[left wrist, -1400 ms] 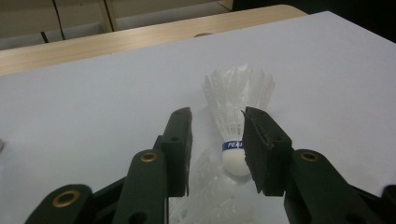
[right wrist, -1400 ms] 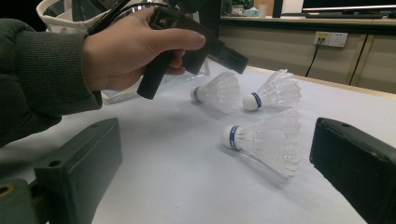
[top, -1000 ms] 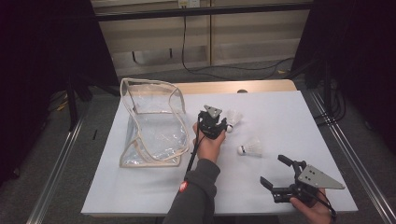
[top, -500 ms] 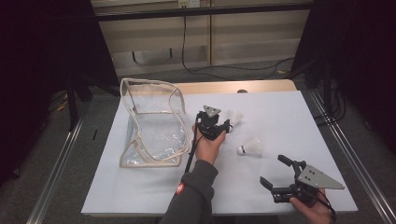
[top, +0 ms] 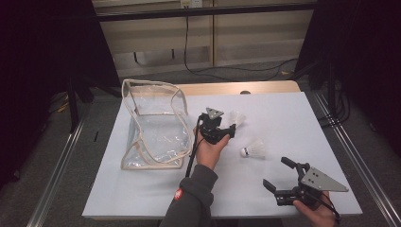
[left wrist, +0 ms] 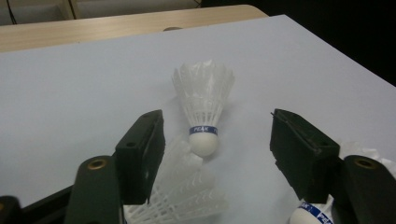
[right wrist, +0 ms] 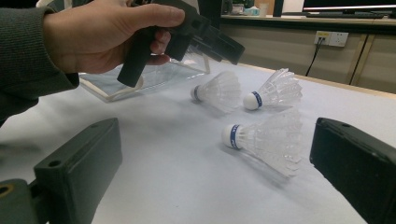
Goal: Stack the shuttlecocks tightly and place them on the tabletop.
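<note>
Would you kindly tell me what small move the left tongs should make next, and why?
Probably ease the left tongs forward and close on the shuttlecock ahead: their jaws have just been opening, and its cork lies between them, untouched.

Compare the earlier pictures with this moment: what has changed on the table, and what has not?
The left gripper has just been opening its jaws above the shuttlecocks; nothing is clamped between them. Its hand barely shifted. The right gripper, the clear bag and the near shuttlecock stayed put.
</note>
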Motion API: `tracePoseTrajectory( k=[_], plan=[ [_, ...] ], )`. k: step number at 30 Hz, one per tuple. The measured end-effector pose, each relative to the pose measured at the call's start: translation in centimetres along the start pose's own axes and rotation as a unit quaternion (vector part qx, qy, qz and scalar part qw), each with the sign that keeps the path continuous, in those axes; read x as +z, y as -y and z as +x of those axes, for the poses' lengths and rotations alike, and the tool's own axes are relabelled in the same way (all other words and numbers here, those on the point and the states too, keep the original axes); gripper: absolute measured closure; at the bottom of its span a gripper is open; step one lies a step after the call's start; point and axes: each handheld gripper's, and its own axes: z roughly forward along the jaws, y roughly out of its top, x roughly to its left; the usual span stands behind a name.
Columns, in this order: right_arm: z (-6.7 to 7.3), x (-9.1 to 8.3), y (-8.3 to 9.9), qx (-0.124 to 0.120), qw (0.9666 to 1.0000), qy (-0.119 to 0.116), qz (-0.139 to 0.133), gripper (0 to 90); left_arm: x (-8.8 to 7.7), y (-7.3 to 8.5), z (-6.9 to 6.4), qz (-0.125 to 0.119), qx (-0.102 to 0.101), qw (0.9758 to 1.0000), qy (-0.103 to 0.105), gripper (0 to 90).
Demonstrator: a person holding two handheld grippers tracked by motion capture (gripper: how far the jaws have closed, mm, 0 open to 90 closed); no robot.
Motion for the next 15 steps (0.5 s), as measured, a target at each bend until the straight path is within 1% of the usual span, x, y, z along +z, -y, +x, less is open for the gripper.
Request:
tracePoseTrajectory(
  k=[4, 9, 12, 13, 15],
  plan=[
    [0.0, 0.0, 0.0, 0.001, 1.0000, 0.000, 0.001, 2.0, -0.1, 0.2, -0.2, 0.014, 0.005, 0.9998, 0.013, 30.7],
    [0.0, 0.0, 0.0, 0.001, 1.0000, 0.000, 0.000, 2.0, -0.4, 0.2, -0.6, 0.024, 0.017, 0.9991, 0.031, 24.0],
    [0.0, 0.0, 0.0, 0.001, 1.0000, 0.000, 0.000, 2.0, -0.5, 0.2, -0.9, 0.021, 0.020, 0.9985, 0.046, 20.5],
    [0.0, 0.0, 0.0, 0.001, 1.0000, 0.000, 0.000, 2.0, -0.5, 0.3, -1.1, 0.021, 0.018, 0.9984, 0.049, 18.9],
    [0.0, 0.0, 0.0, 0.001, 1.0000, 0.000, 0.000, 2.0, -0.7, 0.3, -1.4, 0.021, 0.030, 0.9977, 0.058, 17.0]
  ],
)
